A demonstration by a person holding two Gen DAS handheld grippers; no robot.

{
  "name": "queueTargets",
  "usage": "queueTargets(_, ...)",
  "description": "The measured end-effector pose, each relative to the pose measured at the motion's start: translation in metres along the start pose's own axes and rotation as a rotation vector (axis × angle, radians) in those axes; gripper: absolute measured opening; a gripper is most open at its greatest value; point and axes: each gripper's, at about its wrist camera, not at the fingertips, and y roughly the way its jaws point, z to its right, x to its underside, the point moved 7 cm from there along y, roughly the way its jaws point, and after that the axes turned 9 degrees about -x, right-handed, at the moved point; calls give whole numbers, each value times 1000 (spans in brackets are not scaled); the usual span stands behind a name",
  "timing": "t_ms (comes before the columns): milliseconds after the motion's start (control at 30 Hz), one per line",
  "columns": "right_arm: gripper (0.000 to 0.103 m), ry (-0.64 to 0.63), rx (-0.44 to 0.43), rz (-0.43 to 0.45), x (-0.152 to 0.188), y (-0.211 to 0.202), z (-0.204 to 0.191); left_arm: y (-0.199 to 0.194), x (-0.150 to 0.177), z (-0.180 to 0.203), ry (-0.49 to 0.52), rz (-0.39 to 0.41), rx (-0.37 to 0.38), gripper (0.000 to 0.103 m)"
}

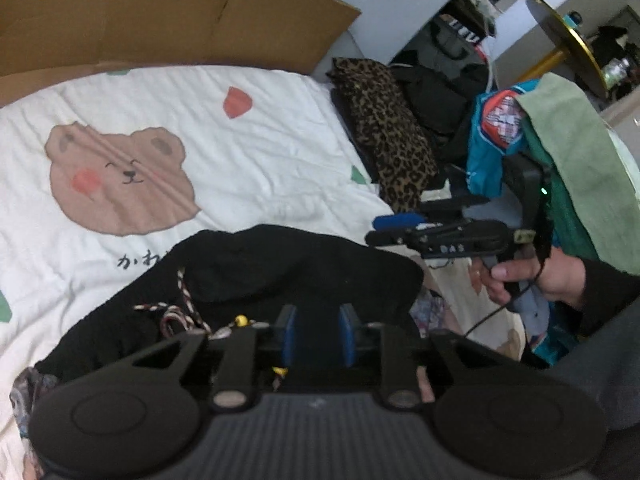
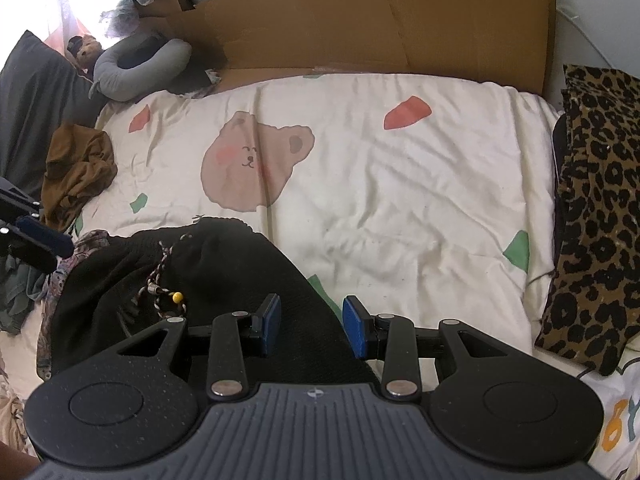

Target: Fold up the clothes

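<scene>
The black drawstring garment (image 2: 224, 280) lies bunched at the bear quilt's (image 2: 400, 208) six o'clock edge. Left claw (image 1: 318, 334) and right claw (image 2: 312, 326) gape over it (nothing pinched); grip opposite hems evenly.

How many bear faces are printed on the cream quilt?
1 brown bear face near the middle of the cream quilt, beyond the black knitted garment. That garment and other clothes may hide more prints.

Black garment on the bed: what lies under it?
The black garment lies on the bear-print quilt; a patterned cloth pokes out at its left edge. Anything else beneath is covered.
</scene>
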Motion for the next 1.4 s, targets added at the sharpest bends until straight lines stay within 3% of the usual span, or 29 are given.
queueTargets(267, 41, -8, 15, -1, 1, 0, 6, 14, -14, -22, -67, 23, -35, 26)
queueTargets(433, 41, 2, 29, 5, 2, 4, 16, 28, -30, -32, -58, 33, -70, 38)
queueTargets(600, 41, -9, 40, 0, -3, 15, 21, 43, -44, -45, -65, 55, -105, 38)
queueTargets(700, 41, 8, 39, 11, -8, 20, 25, 53, -50, -55, -92, 67, -135, 48)
queueTargets(967, 41, -26, 56, 8, -21, 43, 30, 78, -59, -75, -99, 88, -208, 53)
queueTargets(1100, 41, -64, 67, -12, -26, 53, 34, 93, -63, -86, -150, 73, -209, 56)
queueTargets(1200, 41, -87, 67, -39, -27, 60, 36, 106, -65, -88, -127, 46, -220, 56)
queueTargets(1400, 41, -64, 2, -76, -18, 76, 25, 134, -69, -92, -155, 8, -201, 57)
